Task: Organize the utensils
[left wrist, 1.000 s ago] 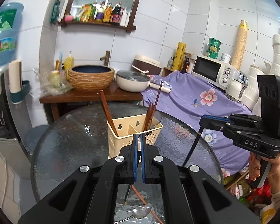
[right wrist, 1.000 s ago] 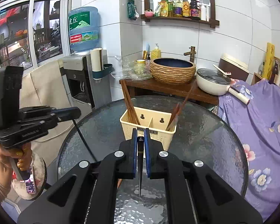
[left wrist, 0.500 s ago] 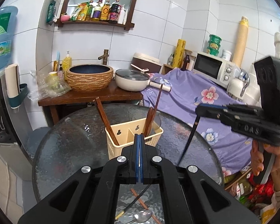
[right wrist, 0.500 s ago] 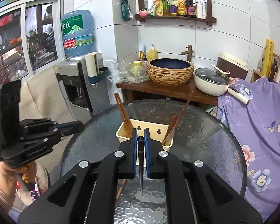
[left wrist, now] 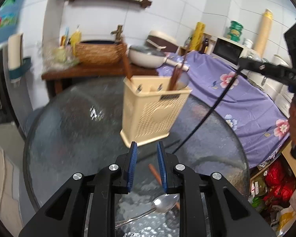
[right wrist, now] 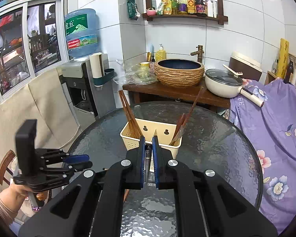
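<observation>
Left claw: my left gripper (left wrist: 147, 165) sits at bottom centre of its own view, blue pads parted with a clear gap and nothing between them; this view is motion-blurred.
Right claw: my right gripper (right wrist: 148, 162) is closed down on a thin dark utensil (right wrist: 147, 165), which I see as a narrow rod between the pads. In the left view that black utensil (left wrist: 211, 110) hangs from the claw at upper right and slants down toward centre frame.
Holder: the cream utensil holder (left wrist: 154, 110) stands on the round glass table (left wrist: 69, 130), centre frame. In the right view I see the holder (right wrist: 151, 133) just beyond my fingertips, split into two compartments.
Chopsticks: brown chopsticks (right wrist: 130, 116) lean in the left compartment; another brown set (right wrist: 187, 114) leans in the right one.
On the table: a metal spoon (left wrist: 163, 201) lies low in the left view, below my pads, with a loose brown chopstick (left wrist: 155, 171) beside it; whether they touch, I cannot tell.
Left claw from outside: it (right wrist: 79, 161) shows at lower left of the right view, off the table edge.
</observation>
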`<state>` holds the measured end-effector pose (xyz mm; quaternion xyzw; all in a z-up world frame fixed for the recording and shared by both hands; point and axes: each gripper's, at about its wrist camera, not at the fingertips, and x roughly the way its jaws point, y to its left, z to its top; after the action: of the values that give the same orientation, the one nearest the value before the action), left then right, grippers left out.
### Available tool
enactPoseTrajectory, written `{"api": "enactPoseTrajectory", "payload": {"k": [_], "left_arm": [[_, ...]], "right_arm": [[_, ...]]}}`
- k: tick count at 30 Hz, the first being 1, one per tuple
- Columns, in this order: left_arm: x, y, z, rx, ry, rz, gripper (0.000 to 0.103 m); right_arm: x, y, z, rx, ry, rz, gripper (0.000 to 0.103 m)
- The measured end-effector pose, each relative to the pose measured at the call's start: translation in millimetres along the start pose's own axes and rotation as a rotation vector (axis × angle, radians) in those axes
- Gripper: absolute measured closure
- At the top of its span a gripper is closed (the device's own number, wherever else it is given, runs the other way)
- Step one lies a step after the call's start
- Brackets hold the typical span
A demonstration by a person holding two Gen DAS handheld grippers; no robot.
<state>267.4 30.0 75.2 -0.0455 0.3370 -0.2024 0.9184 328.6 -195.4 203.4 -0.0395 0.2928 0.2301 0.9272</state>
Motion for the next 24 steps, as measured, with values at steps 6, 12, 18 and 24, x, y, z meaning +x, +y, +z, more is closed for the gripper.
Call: {"api": "enactPoseTrajectory", "payload": {"k": [6,12,18,24], "left_arm": [[1.3,18.1,-12.1,-0.034,0.006,0.027,0.083],[-10.0,16.6,-2.8,-0.015,-0.037,0.04,0.079],[-18.3,11.7,1.2,0.0,-0.09,0.06,0.072],[-26.2,6.3,4.9,0.029,-0.127,0.089,0.066]], "right_arm": [[-0.3,1.9,16.1,0.004,-0.01,0.004,0.095],[-10.1,3.0,49.7,0.006,-0.044,-0.017,0.095],[-27.2,2.1,102.2,0.028,-0.091,-0.026,0.095],[-34.9,-7.7,153.7,0.057,-0.15,-0.095,0.095]]}}
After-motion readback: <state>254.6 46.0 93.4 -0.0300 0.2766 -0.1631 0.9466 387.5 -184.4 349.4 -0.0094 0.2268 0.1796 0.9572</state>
